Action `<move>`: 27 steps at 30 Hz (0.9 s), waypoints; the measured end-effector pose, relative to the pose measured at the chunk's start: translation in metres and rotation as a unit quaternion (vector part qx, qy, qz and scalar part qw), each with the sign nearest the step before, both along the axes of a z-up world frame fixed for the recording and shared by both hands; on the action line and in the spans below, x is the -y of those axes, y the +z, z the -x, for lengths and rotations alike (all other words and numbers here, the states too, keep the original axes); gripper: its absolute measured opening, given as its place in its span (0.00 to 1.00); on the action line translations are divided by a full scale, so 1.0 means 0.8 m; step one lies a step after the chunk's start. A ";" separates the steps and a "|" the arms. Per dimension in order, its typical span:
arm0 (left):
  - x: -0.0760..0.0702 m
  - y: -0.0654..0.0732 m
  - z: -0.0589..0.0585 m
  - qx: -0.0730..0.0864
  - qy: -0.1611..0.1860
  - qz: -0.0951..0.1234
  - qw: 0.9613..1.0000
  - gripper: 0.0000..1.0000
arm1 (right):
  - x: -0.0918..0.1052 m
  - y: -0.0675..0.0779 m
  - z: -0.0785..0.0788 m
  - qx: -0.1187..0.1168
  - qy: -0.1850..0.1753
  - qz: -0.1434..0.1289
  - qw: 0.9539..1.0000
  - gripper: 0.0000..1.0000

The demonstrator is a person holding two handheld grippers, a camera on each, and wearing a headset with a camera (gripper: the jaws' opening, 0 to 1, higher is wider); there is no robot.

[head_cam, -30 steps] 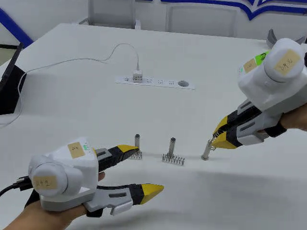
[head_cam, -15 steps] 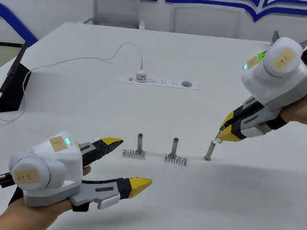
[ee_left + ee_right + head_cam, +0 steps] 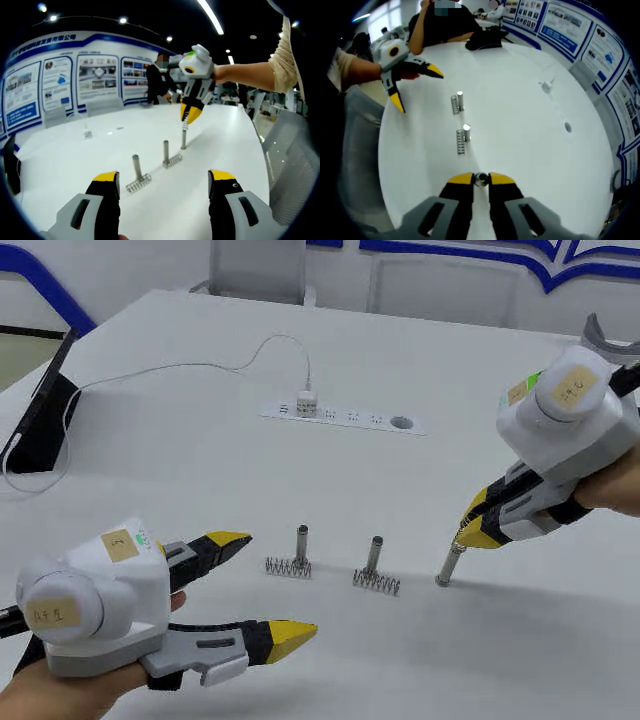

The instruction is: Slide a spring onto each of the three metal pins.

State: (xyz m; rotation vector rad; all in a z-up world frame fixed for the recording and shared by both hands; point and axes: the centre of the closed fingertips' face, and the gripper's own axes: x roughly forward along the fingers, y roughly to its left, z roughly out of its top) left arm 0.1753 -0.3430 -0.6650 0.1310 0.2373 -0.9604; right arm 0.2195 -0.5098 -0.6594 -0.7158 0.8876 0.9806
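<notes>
Right tool [image 3: 468,533], yellow-tipped jaws pinched nearly together on a small silver coil spring [image 3: 185,117], holds it over the top of the rightmost short grey metal pin [image 3: 449,566], which leans toward the tool. Judged progress: the first spring is just starting onto its pin and none is seated. Middle pin [image 3: 375,551] and left pin [image 3: 301,540] stand bare. One loose spring [image 3: 376,582] lies flat at the middle pin's base, a second loose spring [image 3: 288,567] at the left pin's. Right hand [image 3: 615,488] angles its tool steeply downward. Left tool [image 3: 281,583], jaws wide apart and empty, hovers level near the left pin, above the white tabletop [image 3: 180,470].
</notes>
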 end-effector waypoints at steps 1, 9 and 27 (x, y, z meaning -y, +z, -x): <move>0.000 0.000 0.000 0.000 0.000 -0.001 1.000 0.73 | 0.001 -0.002 -0.002 -0.001 0.000 0.001 1.000 0.12; -0.002 -0.004 -0.001 -0.002 0.004 -0.003 1.000 0.73 | 0.002 -0.024 -0.006 -0.021 -0.008 0.000 1.000 0.12; 0.002 -0.009 0.000 -0.006 -0.001 -0.006 1.000 0.72 | 0.004 -0.068 0.000 -0.047 -0.018 0.013 0.999 0.13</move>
